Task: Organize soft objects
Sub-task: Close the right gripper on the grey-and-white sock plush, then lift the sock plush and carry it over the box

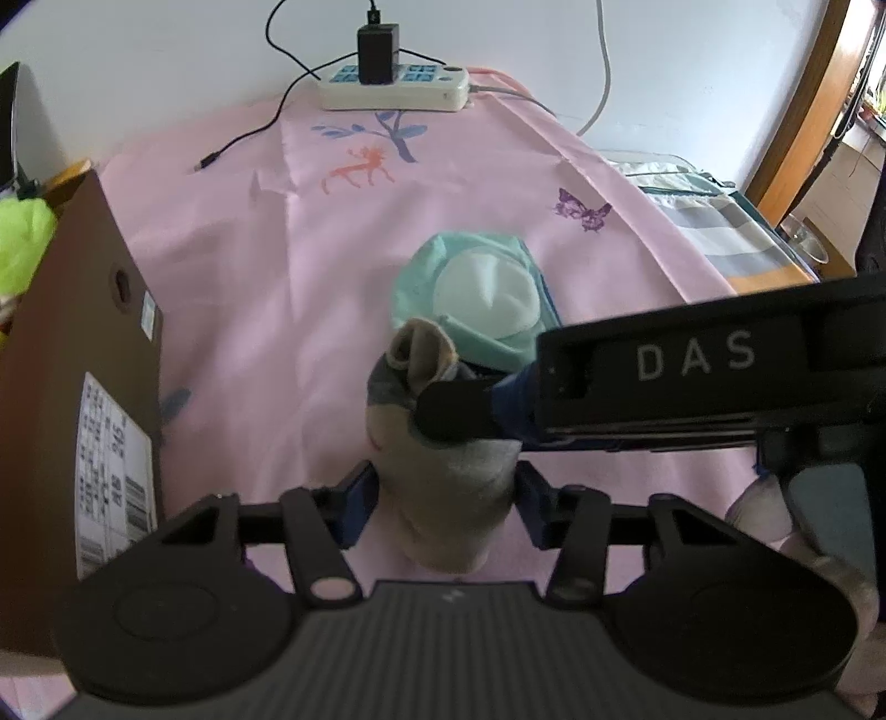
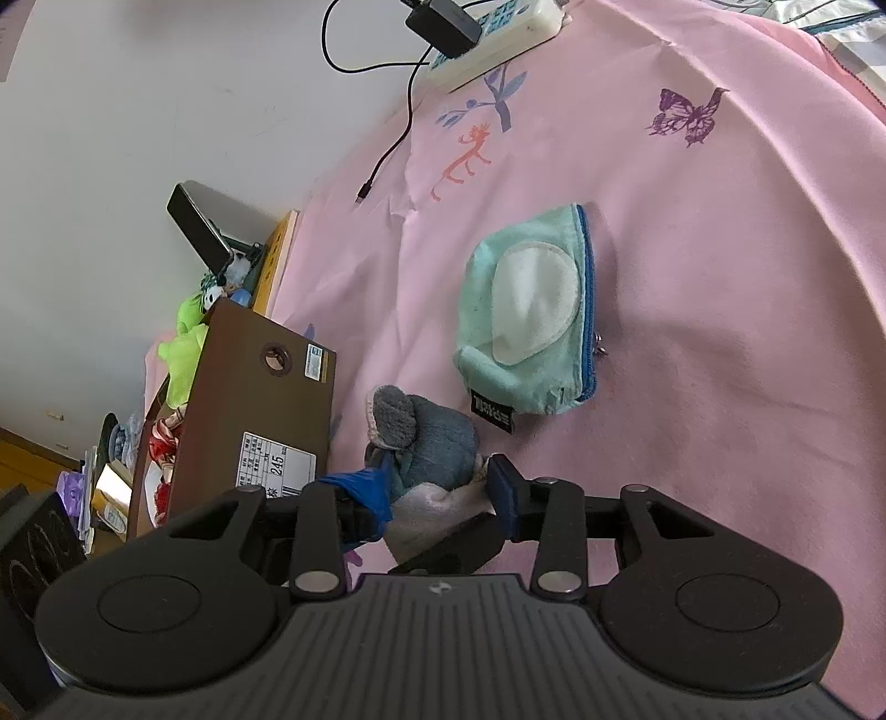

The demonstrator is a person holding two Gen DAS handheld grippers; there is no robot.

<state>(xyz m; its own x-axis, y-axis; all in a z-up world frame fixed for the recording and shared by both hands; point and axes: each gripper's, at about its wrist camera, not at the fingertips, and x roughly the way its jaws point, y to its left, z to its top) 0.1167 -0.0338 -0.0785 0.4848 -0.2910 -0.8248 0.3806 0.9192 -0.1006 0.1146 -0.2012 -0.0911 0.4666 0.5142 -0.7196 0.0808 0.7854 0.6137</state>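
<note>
At the far left stands a brown box [image 1: 83, 343], open at the top, with a white label on its near end; a lime-green plush [image 1: 22, 243] sits in its far end, and the right wrist view shows more red and white soft things [image 2: 166, 443] inside it. The box rests on a table covered by a pink cloth [image 1: 249, 266] printed with a deer, a branch and a butterfly.

Near the middle, just right of the box, a grey and beige sock [image 1: 443, 454] stands bunched up off the cloth. The left claw [image 1: 446, 498] is clamped on its lower part, one blue pad on each side of the fabric. The right claw [image 2: 437, 490] comes in from the right and is clamped on the same sock higher up, its blue pads pressed into the grey-blue fabric.

Just behind the sock lies a mint pouch [image 2: 526, 321] with a white oval patch and a blue zipper along its right edge, flat on the cloth and apart from both claws.

At the back edge by the wall sits a white power strip [image 1: 396, 88] with a black charger [image 1: 378, 52] plugged in; a black cable [image 1: 243, 138] trails from it onto the cloth to the left.
</note>
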